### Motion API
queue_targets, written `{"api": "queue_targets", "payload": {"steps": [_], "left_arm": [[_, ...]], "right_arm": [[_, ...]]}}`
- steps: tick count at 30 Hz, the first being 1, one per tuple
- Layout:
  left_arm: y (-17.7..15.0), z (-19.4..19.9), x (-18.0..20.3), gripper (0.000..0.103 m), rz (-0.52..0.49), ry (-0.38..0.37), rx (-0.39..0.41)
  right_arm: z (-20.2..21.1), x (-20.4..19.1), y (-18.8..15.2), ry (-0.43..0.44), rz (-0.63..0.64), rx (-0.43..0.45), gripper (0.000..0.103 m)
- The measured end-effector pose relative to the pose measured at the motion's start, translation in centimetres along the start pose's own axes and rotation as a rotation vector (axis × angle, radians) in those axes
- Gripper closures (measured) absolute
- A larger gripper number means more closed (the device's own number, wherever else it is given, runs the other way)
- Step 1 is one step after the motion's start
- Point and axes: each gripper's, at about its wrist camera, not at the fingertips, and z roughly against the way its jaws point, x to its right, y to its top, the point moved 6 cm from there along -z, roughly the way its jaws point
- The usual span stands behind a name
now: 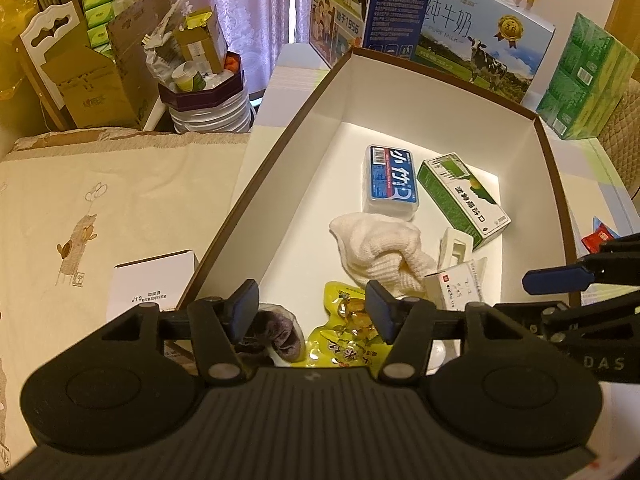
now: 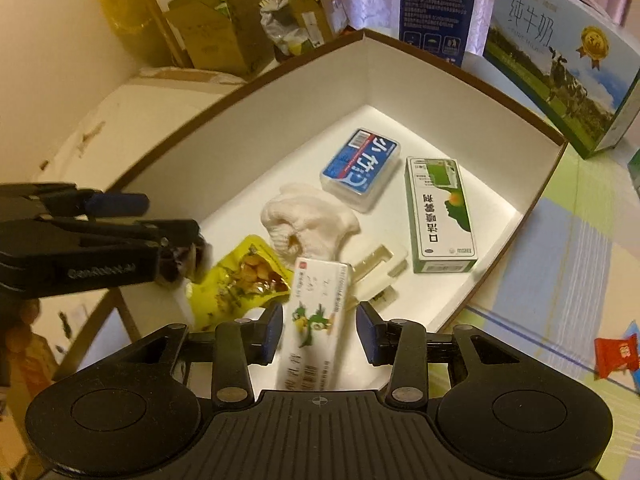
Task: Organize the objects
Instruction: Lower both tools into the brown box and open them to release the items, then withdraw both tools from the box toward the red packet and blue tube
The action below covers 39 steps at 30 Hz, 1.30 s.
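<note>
Left gripper (image 1: pixel 312 310) over near-left corner of the brown-rimmed box (image 1: pixel 280 132), jaws wide, nothing between them. Below it: grey sock (image 1: pixel 284 336), yellow snack bag (image 1: pixel 344 336). White cloth (image 1: pixel 380 248) mid-box; blue-label case (image 1: pixel 390 178) and green carton (image 1: pixel 464 196) beyond (side by side). Right gripper (image 2: pixel 318 330) jaws apart, white parrot-print box (image 2: pixel 316 312) between them; contact unclear.

Pink curtains (image 1: pixel 240 12), cream tablecloth (image 1: pixel 100 200)

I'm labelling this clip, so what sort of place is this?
Probably a lived-in room at home, used partly for storage: lace curtains at the back, milk gift cartons stacked on the table, and a white sorting box holding household bits.
</note>
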Motion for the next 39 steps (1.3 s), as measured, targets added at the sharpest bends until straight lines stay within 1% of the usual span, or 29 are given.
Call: {"api": "queue_targets", "payload": {"steps": [3,10,15,18,21,23,29,33,39], "left_arm": [[0.0,0.1,0.4,0.041,-0.009,-0.002,0.001],[0.0,0.5,0.7,0.037,-0.019,-0.012,0.003],[-0.2,0.9,0.8,0.032,-0.02,-0.017,0.006],[-0.3,1.4,0.9,0.031,-0.02,-0.022,0.009],[-0.5,1.9,1.0,0.03,-0.022,-0.025,0.012],[-0.5,2.3,1.1,0.028,-0.023,-0.028,0.014],[-0.8,3.4,1.6,0.023,-0.029,-0.026,0.024],[-1.0,4.2,1.9,0.02,-0.028,-0.028,0.035],[-1.5,5.5,2.5,0.02,-0.03,-0.033,0.046]], "right_arm": [[0.4,0.1,0.0,0.005,-0.005,0.003,0.062],[0.9,0.1,-0.2,0.023,-0.009,0.006,0.058],[1.0,0.1,-0.3,0.027,-0.011,0.013,0.053],[1.4,0.0,-0.5,0.036,-0.014,0.025,0.049],[1.9,0.0,-0.6,0.044,-0.015,0.044,0.043],[2.2,-0.1,-0.7,0.039,-0.013,0.057,0.035],[3.3,-0.5,-1.2,0.042,0.009,0.092,0.029],[4.2,-0.3,-1.5,0.045,0.007,0.115,0.027],[5.7,-0.1,-2.1,0.047,-0.001,0.144,0.026]]}}
